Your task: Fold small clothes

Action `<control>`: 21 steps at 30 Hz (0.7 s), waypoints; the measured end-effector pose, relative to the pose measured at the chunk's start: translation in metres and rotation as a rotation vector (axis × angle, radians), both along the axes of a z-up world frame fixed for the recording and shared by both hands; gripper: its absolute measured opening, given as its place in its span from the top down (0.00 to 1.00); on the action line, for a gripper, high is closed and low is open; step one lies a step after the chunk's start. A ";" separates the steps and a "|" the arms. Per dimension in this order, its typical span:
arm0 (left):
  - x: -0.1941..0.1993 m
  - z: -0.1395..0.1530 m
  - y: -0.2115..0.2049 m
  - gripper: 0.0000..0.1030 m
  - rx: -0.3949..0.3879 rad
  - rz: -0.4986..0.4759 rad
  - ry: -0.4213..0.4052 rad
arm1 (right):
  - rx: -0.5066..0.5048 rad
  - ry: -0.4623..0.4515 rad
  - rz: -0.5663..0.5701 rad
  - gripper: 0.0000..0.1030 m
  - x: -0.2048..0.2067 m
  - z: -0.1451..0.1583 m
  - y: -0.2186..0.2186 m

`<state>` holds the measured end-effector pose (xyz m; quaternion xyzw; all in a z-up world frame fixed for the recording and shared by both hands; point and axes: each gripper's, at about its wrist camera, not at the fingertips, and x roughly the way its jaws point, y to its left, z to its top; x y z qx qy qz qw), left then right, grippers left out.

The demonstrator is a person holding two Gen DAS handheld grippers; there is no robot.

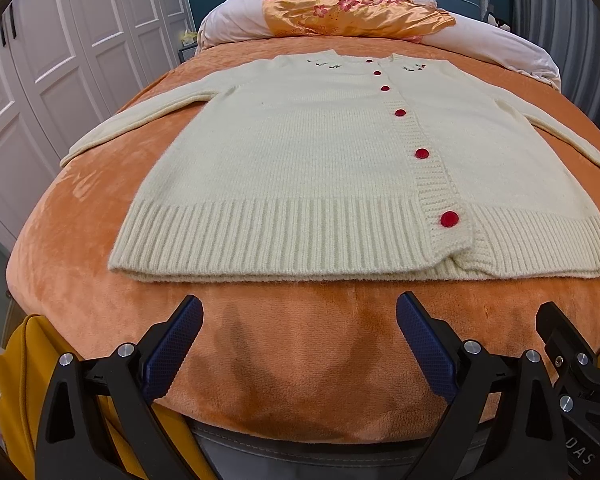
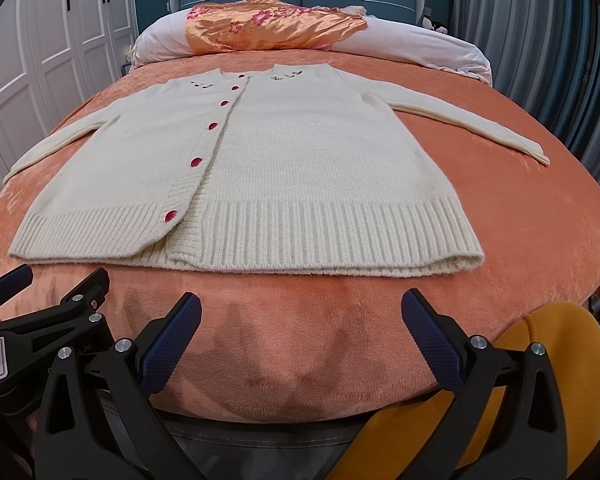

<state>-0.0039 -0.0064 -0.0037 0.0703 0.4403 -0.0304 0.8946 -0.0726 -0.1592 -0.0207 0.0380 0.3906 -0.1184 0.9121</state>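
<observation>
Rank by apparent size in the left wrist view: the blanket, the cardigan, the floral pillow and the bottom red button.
1. Orange blanket, covering most of the bed.
2. Cream cardigan, spread flat on it.
3. Floral pillow; it lies farthest from the camera, so it likely looks smaller than it is.
4. Bottom red button.

Even, warm indoor light fills both fisheye views, sharp across the centre. Soft grey shadows fall on the plush orange bedspread [image 1: 260, 344] [image 2: 284, 344] between and just ahead of the fingers. Far beyond them, a glossy orange floral satin cover [image 1: 352, 10] [image 2: 268, 26] catches glare. Edges bow, corners vignette black.
</observation>
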 end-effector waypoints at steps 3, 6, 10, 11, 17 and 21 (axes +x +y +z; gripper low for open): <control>-0.001 0.000 -0.001 0.09 0.000 -0.001 0.000 | 0.004 -0.001 0.001 0.05 0.000 -0.001 -0.007; 0.000 0.000 -0.001 0.09 0.000 0.000 0.000 | 0.002 0.000 0.001 0.05 0.000 -0.001 -0.006; 0.000 0.000 -0.001 0.09 0.001 0.000 0.000 | 0.003 0.001 0.002 0.05 0.001 -0.001 -0.006; 0.000 0.001 -0.001 0.09 0.001 0.000 0.001 | 0.004 0.001 0.001 0.05 0.000 -0.001 -0.006; 0.000 0.000 0.000 0.09 0.001 0.000 0.000 | 0.003 0.001 0.002 0.05 0.000 -0.001 -0.007; 0.000 0.000 0.000 0.09 0.001 0.000 0.001 | 0.003 0.001 0.002 0.05 0.000 -0.001 -0.006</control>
